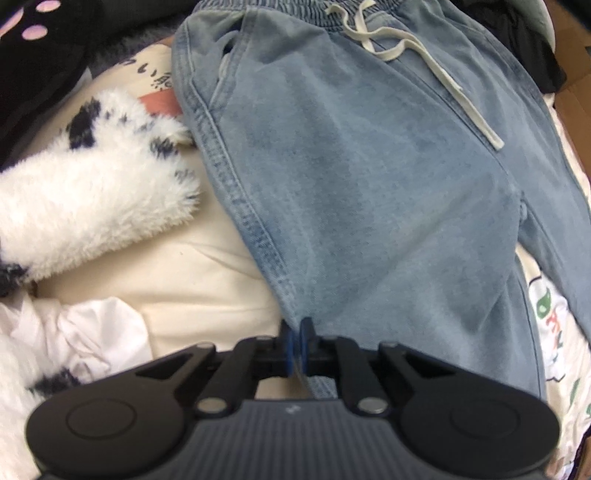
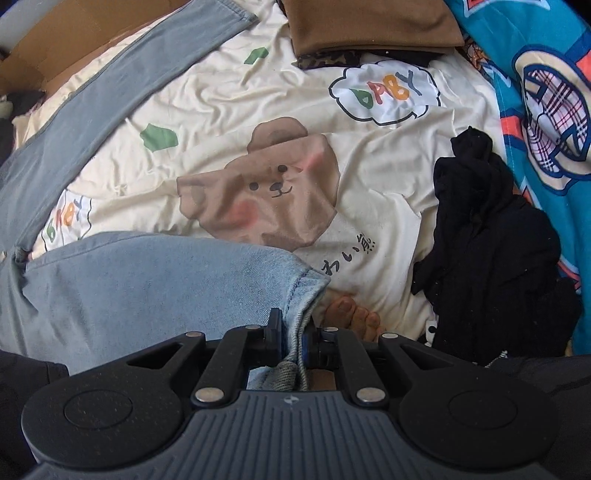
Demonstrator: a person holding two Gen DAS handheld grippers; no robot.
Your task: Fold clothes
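Note:
Light blue denim trousers (image 1: pixel 351 166) with a white drawstring (image 1: pixel 413 55) lie spread over the cream bedsheet, waistband at the far end. My left gripper (image 1: pixel 296 345) is shut on the trousers' outer side seam at the near edge. In the right wrist view my right gripper (image 2: pixel 293 339) is shut on the hem of one trouser leg (image 2: pixel 147 280), the cloth bunched between the pads. The other leg (image 2: pixel 92 110) stretches away to the upper left, showing its greyer side.
A white fluffy garment (image 1: pixel 92 192) with dark spots and crumpled white cloth (image 1: pixel 92 339) lie left of the trousers. A black garment (image 2: pixel 491 251), folded brown cloth (image 2: pixel 369 26), a blue patterned cover (image 2: pixel 546 110) and a person's toes (image 2: pixel 354 314) are on the bear-print sheet (image 2: pixel 258 192).

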